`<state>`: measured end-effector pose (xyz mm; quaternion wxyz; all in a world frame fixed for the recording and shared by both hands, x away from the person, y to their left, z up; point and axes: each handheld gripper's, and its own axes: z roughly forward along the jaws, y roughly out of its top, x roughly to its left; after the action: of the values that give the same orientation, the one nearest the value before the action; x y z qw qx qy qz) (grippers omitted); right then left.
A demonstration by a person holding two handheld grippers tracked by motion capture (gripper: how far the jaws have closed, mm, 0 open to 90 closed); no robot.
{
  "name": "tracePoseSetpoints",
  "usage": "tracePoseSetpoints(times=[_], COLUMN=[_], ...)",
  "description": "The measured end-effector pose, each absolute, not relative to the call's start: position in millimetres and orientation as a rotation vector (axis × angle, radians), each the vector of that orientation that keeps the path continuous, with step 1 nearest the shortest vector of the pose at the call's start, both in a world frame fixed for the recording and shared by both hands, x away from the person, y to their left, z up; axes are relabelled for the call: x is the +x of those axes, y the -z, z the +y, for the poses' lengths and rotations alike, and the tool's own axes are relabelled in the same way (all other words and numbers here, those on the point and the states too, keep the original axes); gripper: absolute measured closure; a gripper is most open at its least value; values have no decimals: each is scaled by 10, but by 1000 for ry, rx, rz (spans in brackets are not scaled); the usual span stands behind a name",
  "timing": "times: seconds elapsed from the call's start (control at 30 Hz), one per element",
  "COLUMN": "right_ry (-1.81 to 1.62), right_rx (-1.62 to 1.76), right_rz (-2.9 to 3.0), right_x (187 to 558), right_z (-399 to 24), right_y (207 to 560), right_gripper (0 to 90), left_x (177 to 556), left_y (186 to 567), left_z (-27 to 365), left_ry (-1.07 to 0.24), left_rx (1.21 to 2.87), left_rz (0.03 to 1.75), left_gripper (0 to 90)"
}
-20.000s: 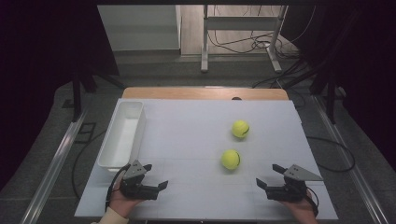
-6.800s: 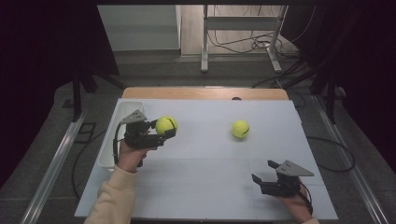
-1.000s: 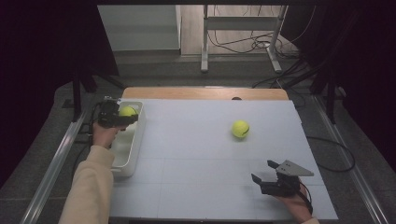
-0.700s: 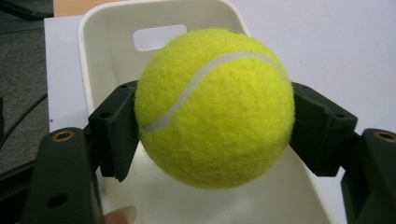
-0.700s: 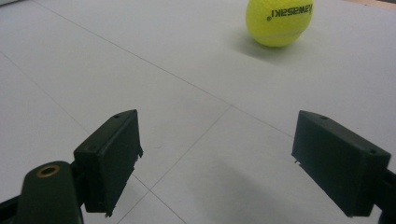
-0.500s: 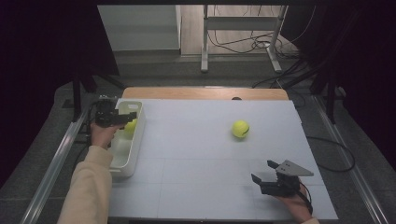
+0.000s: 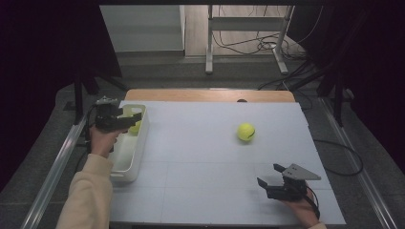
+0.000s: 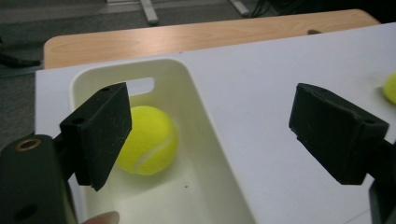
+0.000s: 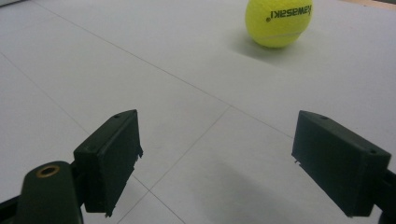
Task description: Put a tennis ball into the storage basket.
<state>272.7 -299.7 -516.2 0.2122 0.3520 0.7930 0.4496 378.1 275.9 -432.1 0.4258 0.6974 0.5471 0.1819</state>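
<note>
A yellow tennis ball (image 8: 147, 140) lies inside the white bin (image 8: 219, 154) at the table's left edge; from above the same ball (image 7: 135, 127) shows in the bin (image 7: 125, 160). My left gripper (image 7: 130, 118) hovers just over that bin. Its jaws have just been opening and stand wide, left gripper (image 8: 215, 121) with nothing between the pads. A second tennis ball (image 7: 246, 131) rests on the white table, right of centre. My right gripper (image 7: 268, 174) sits open near the front right, pointing toward that ball (image 9: 279, 21), well short of it.
The white table (image 7: 205, 157) has a wooden strip (image 7: 205, 94) along its far edge. Metal rails run along both sides of the table. Cables and a stand's legs lie on the floor beyond it.
The left gripper has opened and let go of the tennis ball, which dropped into the bin. The left hand has lifted slightly. The right gripper has stayed still.
</note>
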Motion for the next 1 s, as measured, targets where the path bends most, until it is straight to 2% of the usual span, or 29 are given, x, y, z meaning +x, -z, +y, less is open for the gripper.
tracePoseSetpoints(times=[0.6,1.0], right_ry=[-1252,-1256], right_rx=[993,993], right_rz=[2192,2182], right_x=[2737,2738], right_z=[-3011,-3013], right_y=[5160,5158], right_gripper=[160,160], left_x=[3561,3420], left_y=[4307,4340], left_z=[2481,2374], left_ry=[-376,-350], left_rx=[1731,1712], left_rz=[1168,1104], left_gripper=[158,169])
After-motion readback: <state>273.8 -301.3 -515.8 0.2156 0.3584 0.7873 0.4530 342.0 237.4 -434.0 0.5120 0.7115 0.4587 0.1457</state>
